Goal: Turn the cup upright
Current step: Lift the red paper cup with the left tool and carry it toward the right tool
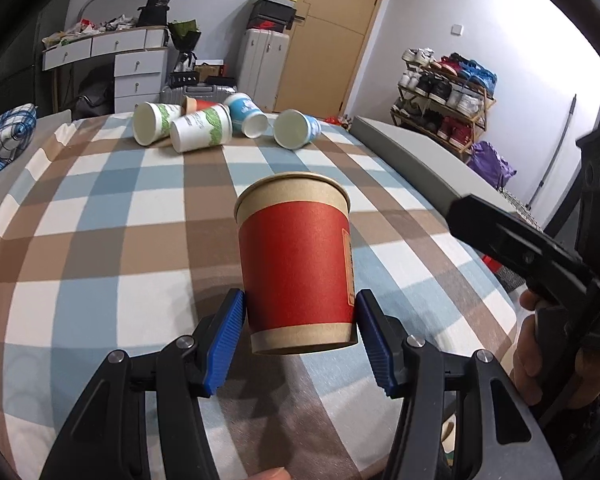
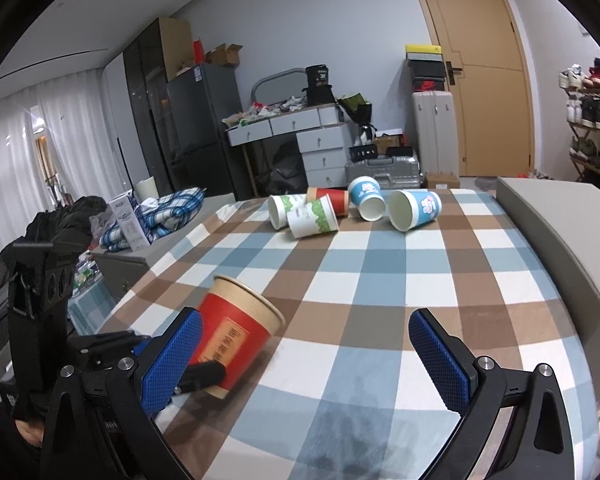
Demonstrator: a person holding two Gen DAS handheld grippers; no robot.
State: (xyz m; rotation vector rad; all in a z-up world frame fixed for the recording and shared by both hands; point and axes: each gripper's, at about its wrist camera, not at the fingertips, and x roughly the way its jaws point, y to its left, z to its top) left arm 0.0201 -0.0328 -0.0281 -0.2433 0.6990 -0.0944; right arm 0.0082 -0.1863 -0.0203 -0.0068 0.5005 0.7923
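Note:
A red paper cup with kraft-brown bands (image 1: 296, 268) sits mouth-up between the blue pads of my left gripper (image 1: 300, 336), which grips its lower half just above the checked cloth. In the right wrist view the same cup (image 2: 236, 332) leans to the right, held by the left gripper's black finger (image 2: 202, 374). My right gripper (image 2: 308, 364) is open and empty, over the cloth to the right of the cup. The right gripper's black finger (image 1: 512, 240) shows at the right of the left wrist view.
Several paper cups lie on their sides at the far end of the checked cloth (image 1: 100, 216): green-and-white ones (image 1: 200, 128), blue-and-white ones (image 1: 296, 128) and a red one (image 2: 332, 198). A grey ledge (image 2: 560, 232) borders the right side. Drawers, suitcases and a shoe rack (image 1: 444, 96) stand beyond.

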